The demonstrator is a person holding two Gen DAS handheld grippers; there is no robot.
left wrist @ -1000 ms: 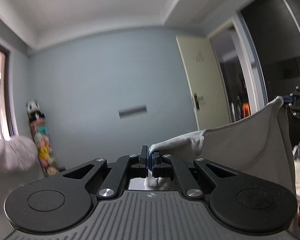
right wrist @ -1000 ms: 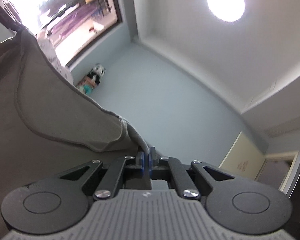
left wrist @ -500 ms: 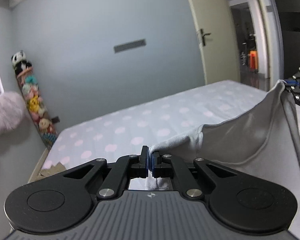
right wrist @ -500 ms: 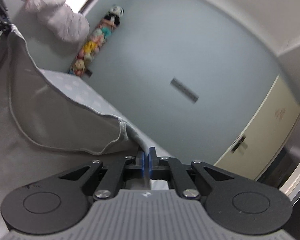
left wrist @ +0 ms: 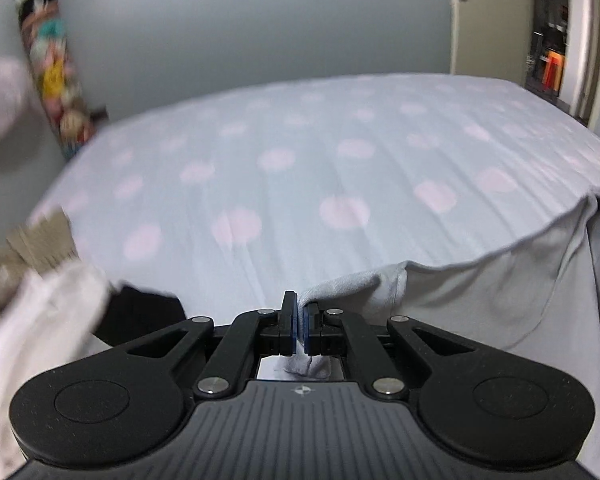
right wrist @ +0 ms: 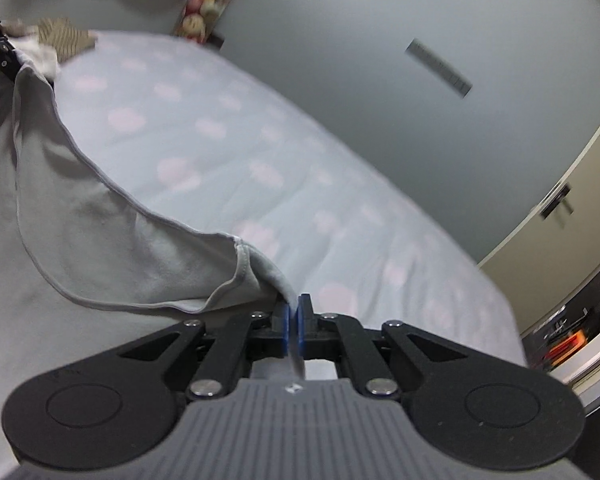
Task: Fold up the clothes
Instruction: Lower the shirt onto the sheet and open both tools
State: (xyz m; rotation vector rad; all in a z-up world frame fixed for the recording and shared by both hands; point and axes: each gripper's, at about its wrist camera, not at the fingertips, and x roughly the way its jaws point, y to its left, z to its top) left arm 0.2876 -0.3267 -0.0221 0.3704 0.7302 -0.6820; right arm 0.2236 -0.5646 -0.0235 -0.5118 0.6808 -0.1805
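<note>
Pale blue bed sheet with pink dots [left wrist: 300,168] lies bare at twelve o'clock. Light grey cotton garment [right wrist: 80,216] hangs stretched, unfolded, between left gripper [left wrist: 299,312] and right gripper [right wrist: 293,316], each pinching an edge. Folding not begun.

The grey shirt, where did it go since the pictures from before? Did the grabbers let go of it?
No letting go. Both views have swung down from the ceiling and wall to the dotted bed, so the grey shirt has come down toward it, stretched between the left gripper and the right gripper. Same as before: both stay shut on the shirt's top edge, and nothing new was picked up.
</note>
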